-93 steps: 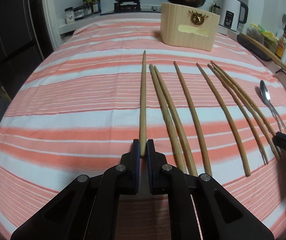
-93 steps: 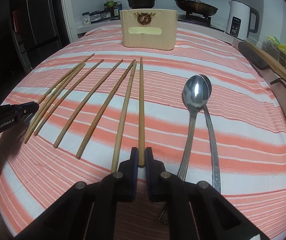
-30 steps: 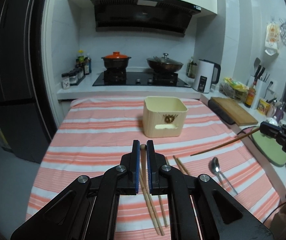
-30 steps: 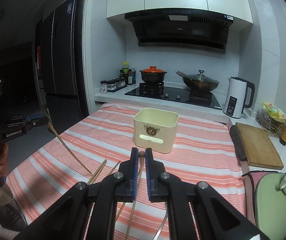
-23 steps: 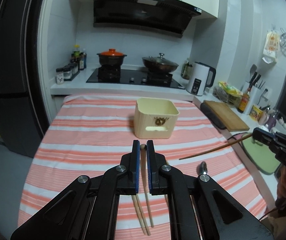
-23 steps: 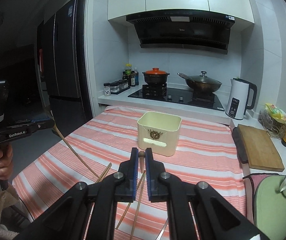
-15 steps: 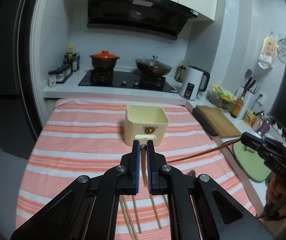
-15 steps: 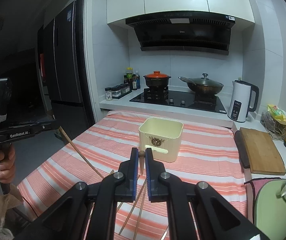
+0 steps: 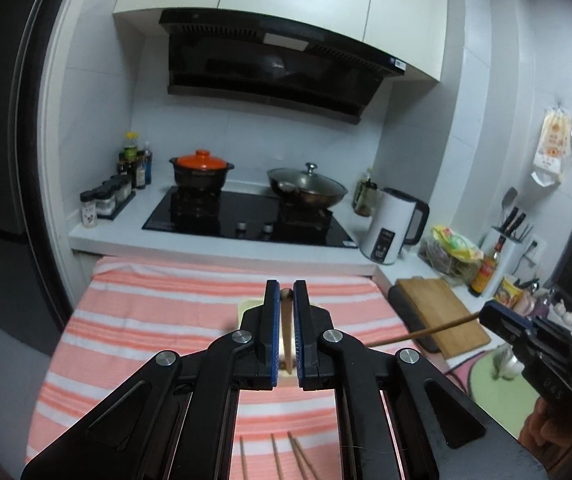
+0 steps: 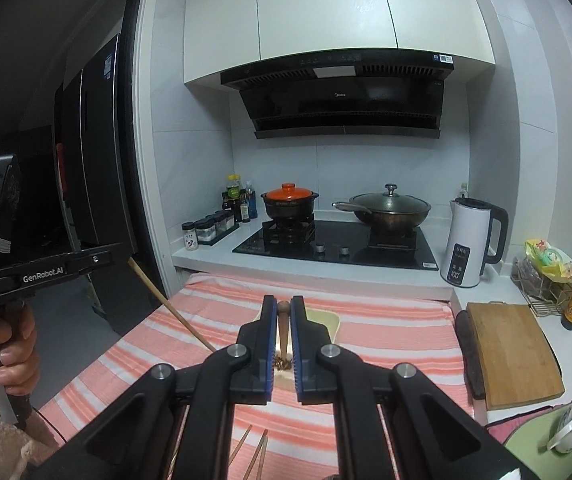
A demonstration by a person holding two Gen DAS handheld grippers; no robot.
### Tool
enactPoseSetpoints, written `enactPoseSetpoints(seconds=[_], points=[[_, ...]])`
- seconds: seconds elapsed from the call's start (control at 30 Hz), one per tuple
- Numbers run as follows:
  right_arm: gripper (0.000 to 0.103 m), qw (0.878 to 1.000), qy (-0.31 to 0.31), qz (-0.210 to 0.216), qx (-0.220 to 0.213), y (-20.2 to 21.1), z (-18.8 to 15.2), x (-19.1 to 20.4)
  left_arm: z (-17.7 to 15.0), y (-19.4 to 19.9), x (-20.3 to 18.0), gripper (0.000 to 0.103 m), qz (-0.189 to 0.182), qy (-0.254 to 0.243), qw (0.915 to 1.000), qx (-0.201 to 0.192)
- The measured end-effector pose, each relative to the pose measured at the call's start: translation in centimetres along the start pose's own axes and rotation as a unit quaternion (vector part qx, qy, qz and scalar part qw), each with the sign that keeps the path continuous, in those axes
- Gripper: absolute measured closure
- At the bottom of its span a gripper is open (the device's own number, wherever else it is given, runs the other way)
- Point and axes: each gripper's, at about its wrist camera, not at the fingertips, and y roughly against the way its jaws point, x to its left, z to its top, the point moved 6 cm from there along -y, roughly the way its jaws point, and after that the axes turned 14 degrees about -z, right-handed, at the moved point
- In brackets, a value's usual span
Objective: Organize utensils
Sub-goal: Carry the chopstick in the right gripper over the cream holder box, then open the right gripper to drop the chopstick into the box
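Left gripper (image 9: 284, 300): jaws nearly closed, pinching one wooden chopstick (image 9: 286, 328) by its thick end. You see it end-on in the left wrist view; in the right wrist view the same stick (image 10: 170, 306) runs from the tool at 9 o'clock down toward 5 o'clock, tip over the striped cloth (image 10: 386, 332).

The cream holder box (image 10: 326, 322) sits on the cloth straight ahead at 12 o'clock, mostly hidden behind each tool's fingers.

Right gripper (image 10: 283, 308): same story, jaws almost shut on a second chopstick (image 10: 283, 328), held at the fat end. From the left wrist view that stick (image 9: 422, 332) sticks out of the right tool at 3 o'clock, pointing toward 9, tip near the box.

More loose chopsticks (image 9: 274, 458) lie on the cloth at 6 o'clock, below the tools. No spoons visible now.

Handling, my read:
- Light, stiff, smooth wood. No sag, no real fragility.
- Round and tapered, so it can roll or pivot between flat pads. You've got a long lever hanging off an end grip; tip will swing with small wrist moves.
- End hold is right for dropping tip-first into the box. For the ones on the cloth, take the thick end again, pads across the shaft.
- Keep both tips apart over the opening so they don't knock.
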Motion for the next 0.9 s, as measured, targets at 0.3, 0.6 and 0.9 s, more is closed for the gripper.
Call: enactPoseSetpoints(seconds=[0.3, 0.6, 0.9], points=[[0.096, 0.998, -0.02, -0.015, 0.056, -8.4, -1.0, 0.0, -0.3, -7.4, 3.7, 0.099, 0.029, 0.021, 0.9993, 0.012], [0.096, 0.988, -0.056, -0.012, 0.143, -15.5, -5.1, -0.6, -3.9, -11.5, 6.1, 0.099, 0.037, 0.027, 0.9956, 0.082], [0.091, 0.986, -0.079, 0.015, 0.148, -17.5, -8.9, -0.5, -7.4, -12.5, 7.6, 0.089, 0.031, 0.039, 0.9923, 0.113]])
